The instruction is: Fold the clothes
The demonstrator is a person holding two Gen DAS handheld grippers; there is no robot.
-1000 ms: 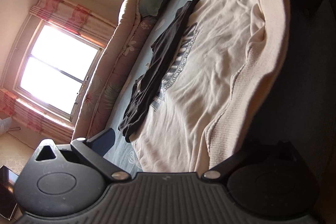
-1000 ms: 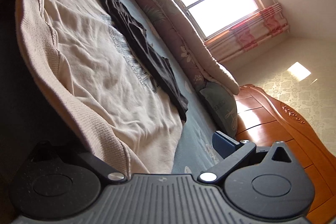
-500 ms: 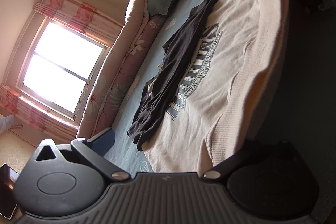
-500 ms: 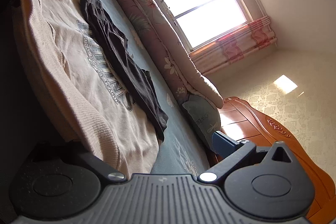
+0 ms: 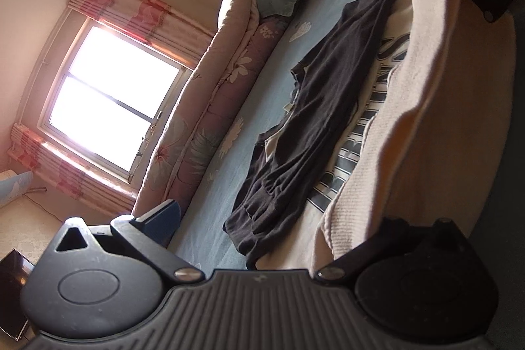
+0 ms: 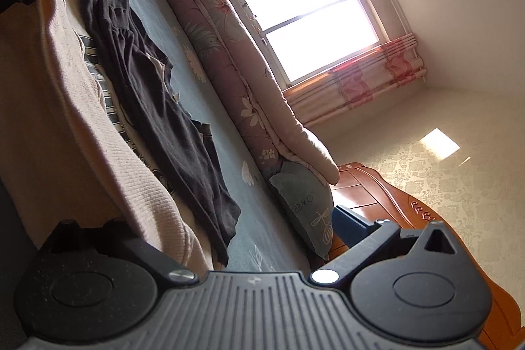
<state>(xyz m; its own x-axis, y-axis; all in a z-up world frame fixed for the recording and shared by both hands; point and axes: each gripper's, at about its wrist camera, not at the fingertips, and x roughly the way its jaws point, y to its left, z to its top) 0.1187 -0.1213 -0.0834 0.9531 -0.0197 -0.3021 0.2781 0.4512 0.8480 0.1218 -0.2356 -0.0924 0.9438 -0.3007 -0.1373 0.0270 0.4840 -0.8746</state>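
Left wrist view first: the left claw (image 5: 259, 228) has one finger (image 5: 160, 218) sticking out clear over the blue bed sheet (image 5: 259, 107), while the other is buried under the ribbed hem of the cream sweatshirt (image 5: 436, 127). So it looks like it's pinching that hem, though the actual contact is hidden by the fabric. The right claw (image 6: 236, 238) is a mirror of that, one finger (image 6: 354, 227) free, the other tucked behind the same ribbed edge, which is lifted up off the bed and draped toward both cameras. You can also spot the right claw at the far end of the hem in the left wrist view, again with cloth around it.

Past the raised hem, the sweatshirt's printed front lies flat on the sheet, and a black garment (image 5: 315, 127) is sprawled across its far side, partly on the sweatshirt and partly on the sheet. Beyond the black garment there's a rolled floral quilt (image 5: 210, 107), then the window (image 5: 108, 97).

Handling-wise, the sweatshirt reads as soft, thick-ish knit, floppy, not slippery. The ribbed hem corners seem like the best place to hold it since they're firmer. My guess is the black garment could get dragged or trapped in the fold.
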